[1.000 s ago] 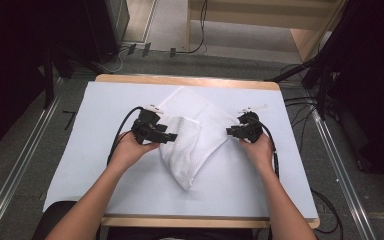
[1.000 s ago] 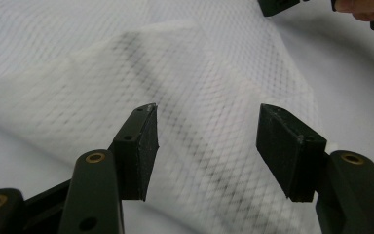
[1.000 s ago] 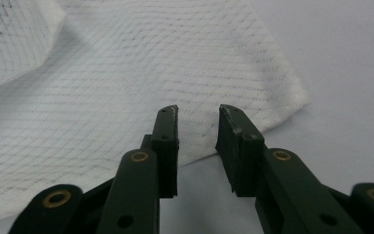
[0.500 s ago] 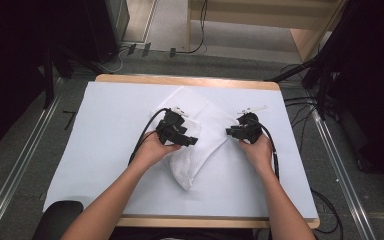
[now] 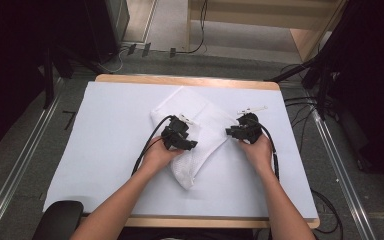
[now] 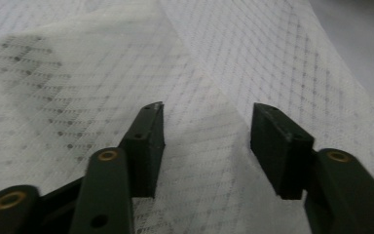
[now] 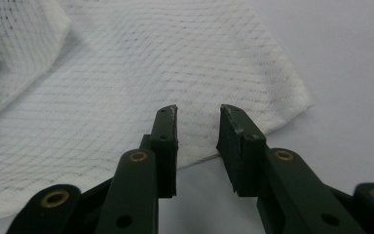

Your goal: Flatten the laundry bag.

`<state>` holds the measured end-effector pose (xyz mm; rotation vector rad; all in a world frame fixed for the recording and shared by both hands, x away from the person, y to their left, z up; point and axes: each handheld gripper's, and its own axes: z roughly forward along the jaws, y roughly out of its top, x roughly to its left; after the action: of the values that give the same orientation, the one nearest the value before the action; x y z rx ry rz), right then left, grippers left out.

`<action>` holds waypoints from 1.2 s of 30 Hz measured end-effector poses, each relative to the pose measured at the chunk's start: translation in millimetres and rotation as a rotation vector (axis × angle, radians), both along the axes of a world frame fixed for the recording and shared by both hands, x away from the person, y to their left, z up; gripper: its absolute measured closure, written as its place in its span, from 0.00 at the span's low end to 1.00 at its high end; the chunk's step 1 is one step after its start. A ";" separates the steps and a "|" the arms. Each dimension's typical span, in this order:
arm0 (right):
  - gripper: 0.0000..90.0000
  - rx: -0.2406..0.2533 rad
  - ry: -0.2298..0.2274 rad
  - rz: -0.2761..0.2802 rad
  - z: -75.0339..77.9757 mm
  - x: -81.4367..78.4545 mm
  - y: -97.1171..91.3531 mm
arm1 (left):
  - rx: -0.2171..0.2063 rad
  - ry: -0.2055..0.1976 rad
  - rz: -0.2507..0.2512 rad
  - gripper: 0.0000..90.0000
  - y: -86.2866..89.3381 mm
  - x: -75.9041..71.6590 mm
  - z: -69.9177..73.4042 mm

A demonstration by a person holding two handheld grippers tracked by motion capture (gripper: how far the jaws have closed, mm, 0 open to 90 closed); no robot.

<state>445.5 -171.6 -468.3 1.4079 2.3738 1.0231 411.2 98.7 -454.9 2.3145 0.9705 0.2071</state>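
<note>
Where the high view looks down, a folded white waffle-weave cloth [image 5: 195,135] lies mid-counter [image 5: 105,150], the left gripper [image 5: 187,145] upon it, the right gripper [image 5: 230,131] at its edge. In the left gripper view, the jaws have just been closing, still apart, cloth between them ungripped. In the right gripper view, the parted jaws hold nothing.

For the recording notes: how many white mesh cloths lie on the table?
1. The white mesh cloth lies folded mid-table, between the left gripper and right gripper; a second piece could be hidden in its folds.
</note>
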 end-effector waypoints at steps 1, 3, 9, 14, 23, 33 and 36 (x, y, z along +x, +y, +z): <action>0.78 0.001 -0.001 0.000 -0.1 0.0 0.1 | -0.005 -0.010 0.001 0.68 3.1 -0.6 -1.0; 0.78 0.001 -0.004 0.002 -0.3 0.1 0.3 | 0.003 -0.025 0.002 0.78 3.9 -1.3 -1.5; 0.77 0.003 -0.006 -0.002 -0.8 -0.2 1.7 | -0.007 -0.015 0.019 0.99 8.0 0.3 -2.7; 0.77 0.007 -0.009 -0.001 -1.3 0.1 1.8 | -0.026 0.011 0.021 1.00 10.8 2.5 -2.7; 0.77 0.014 -0.009 0.001 -1.9 0.7 1.2 | -0.087 0.064 0.029 1.00 22.8 6.4 5.8; 0.77 0.017 -0.014 -0.002 -2.5 0.8 2.0 | -0.158 0.079 0.035 1.00 22.8 7.7 18.2; 0.77 0.019 -0.014 0.000 -2.6 0.8 1.7 | -0.140 0.082 0.025 0.93 7.1 9.9 14.7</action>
<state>446.3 -170.0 -470.9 1.4025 2.3605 1.0544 421.1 105.8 -440.2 2.1987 1.0218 0.0529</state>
